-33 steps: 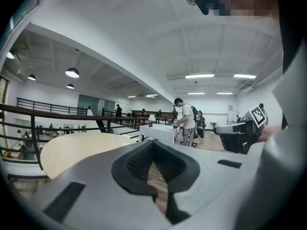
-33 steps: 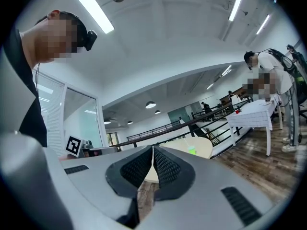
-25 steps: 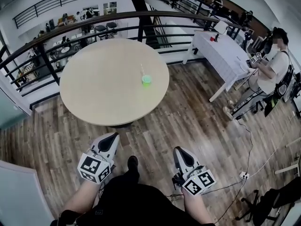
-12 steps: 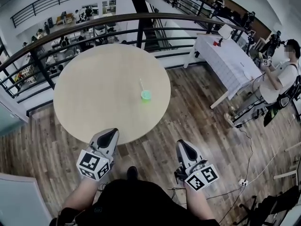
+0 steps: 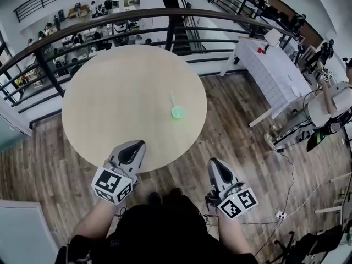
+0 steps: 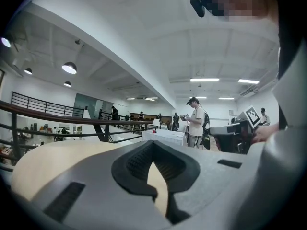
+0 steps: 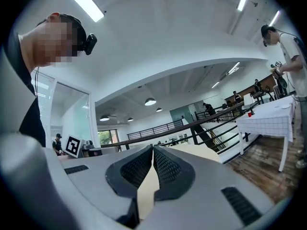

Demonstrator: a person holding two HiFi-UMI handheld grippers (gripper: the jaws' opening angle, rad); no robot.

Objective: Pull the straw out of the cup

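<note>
A small green cup (image 5: 177,113) stands on the round beige table (image 5: 110,98), right of its centre. A white straw (image 5: 172,99) sticks up out of the cup. My left gripper (image 5: 136,144) is shut and empty, its tip over the table's near edge, well short of the cup and to its left. My right gripper (image 5: 215,162) is shut and empty too, over the wooden floor just off the table's near right edge. In the left gripper view the jaws (image 6: 153,143) meet with the tabletop (image 6: 57,162) beyond. The right gripper view shows closed jaws (image 7: 153,149). Neither gripper view shows the cup.
A dark railing (image 5: 165,16) curves behind the table, with a drop to a lower floor beyond. A long white-clothed table (image 5: 275,65) stands at the right, with a person (image 5: 330,106) beside it. Cables and a power strip (image 5: 280,215) lie on the floor at the right.
Both grippers have moved forward toward the table, which now sits closer. The left gripper's tip has gone from over the floor to over the table's edge. Both jaws have stayed shut.
</note>
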